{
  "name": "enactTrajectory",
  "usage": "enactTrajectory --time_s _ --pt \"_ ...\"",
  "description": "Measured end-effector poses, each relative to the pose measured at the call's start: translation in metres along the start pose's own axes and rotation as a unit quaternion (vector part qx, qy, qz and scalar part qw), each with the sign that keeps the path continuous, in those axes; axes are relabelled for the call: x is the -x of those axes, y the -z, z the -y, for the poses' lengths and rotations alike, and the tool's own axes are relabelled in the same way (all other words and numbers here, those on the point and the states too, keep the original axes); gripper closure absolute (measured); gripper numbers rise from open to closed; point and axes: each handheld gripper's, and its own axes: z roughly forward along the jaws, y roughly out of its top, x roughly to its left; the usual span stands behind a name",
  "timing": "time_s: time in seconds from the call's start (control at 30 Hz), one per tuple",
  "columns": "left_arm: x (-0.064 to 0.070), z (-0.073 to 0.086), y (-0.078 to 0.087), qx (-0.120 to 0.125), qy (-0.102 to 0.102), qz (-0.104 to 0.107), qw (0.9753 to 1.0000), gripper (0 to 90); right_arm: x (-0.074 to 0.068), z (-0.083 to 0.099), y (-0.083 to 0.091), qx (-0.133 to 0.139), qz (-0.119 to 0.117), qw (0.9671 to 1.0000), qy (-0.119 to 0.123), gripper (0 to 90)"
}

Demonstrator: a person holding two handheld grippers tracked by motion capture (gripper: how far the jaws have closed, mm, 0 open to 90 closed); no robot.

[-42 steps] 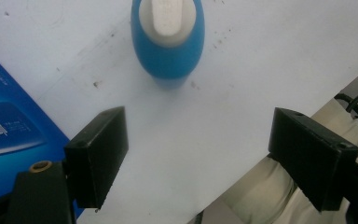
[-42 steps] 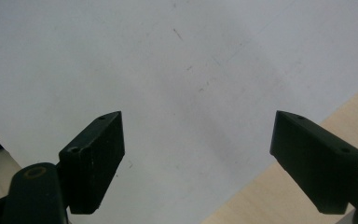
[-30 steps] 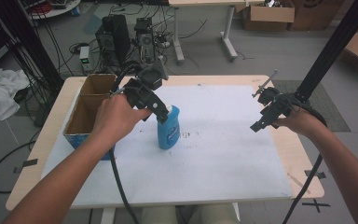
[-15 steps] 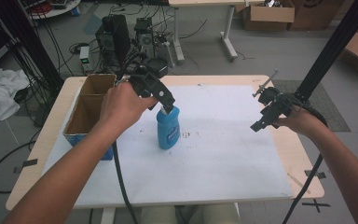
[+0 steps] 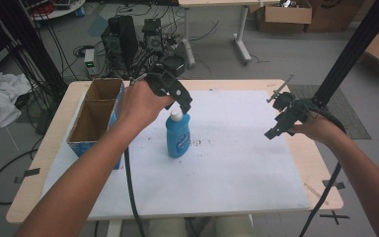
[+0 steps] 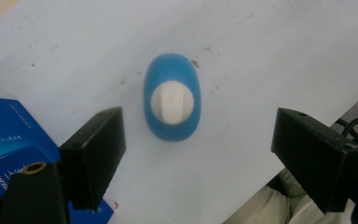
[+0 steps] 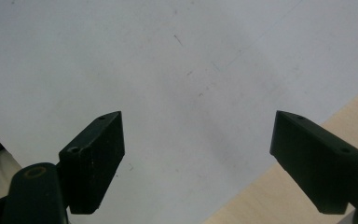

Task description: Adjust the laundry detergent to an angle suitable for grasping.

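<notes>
A blue bottle (image 5: 178, 137) with a white cap (image 5: 176, 115) stood upright on the white mat (image 5: 237, 168) that covered most of the desk (image 5: 321, 163), a little toward 10 o'clock from the mat's middle. The left gripper (image 5: 183, 101) hung just above the cap, pointed down, held by the left hand (image 5: 140, 103); in the left gripper view its fingers (image 6: 95, 156) stood wide apart with the bottle (image 6: 171, 103) seen from straight above between them, nothing touching — the cap (image 6: 172, 102) a pale oval inside the blue shoulder. A blue box (image 5: 94, 118), open at the top and split into two compartments, sat on the desk at 9 o'clock from the bottle, just beside the left forearm; its blue wall (image 6: 9, 135) showed at the left edge of the left gripper view. The right gripper (image 5: 276, 129) was held at 3 o'clock, well apart from the bottle, near the mat's right edge. In the right gripper view its fingers (image 7: 93, 158) were spread wide and empty — below them lay bare mat (image 7: 168, 70) and a strip of wooden desk (image 7: 284, 191) at the lower right.
</notes>
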Motion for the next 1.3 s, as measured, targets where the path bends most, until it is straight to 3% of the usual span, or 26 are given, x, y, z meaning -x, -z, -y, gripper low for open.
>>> enactTrajectory --time_s 0.37,0.67,0.93,1.17,1.3 --pt "-0.002 -0.011 -0.017 -0.013 -0.007 -0.009 0.9999 18.3 0.003 0.001 -0.001 0.001 -0.001 1.0 -0.003 17.6" --pt "-0.005 -0.017 -0.039 -0.034 -0.017 -0.005 0.9993 18.3 0.004 0.0 -0.004 -0.003 -0.003 1.0 -0.004 17.6" --pt "-0.009 -0.019 -0.047 -0.037 -0.032 -0.003 0.9988 18.3 0.005 0.001 -0.005 -0.004 -0.004 1.0 -0.004 17.6" --pt "-0.012 -0.018 -0.06 -0.047 -0.027 0.006 0.9985 18.3 0.006 0.0 -0.007 -0.005 -0.005 1.0 -0.005 17.6" --pt "-0.011 -0.017 -0.068 -0.054 -0.029 -0.006 0.9981 18.3 0.006 0.0 -0.01 -0.008 -0.006 0.9999 -0.006 17.6"
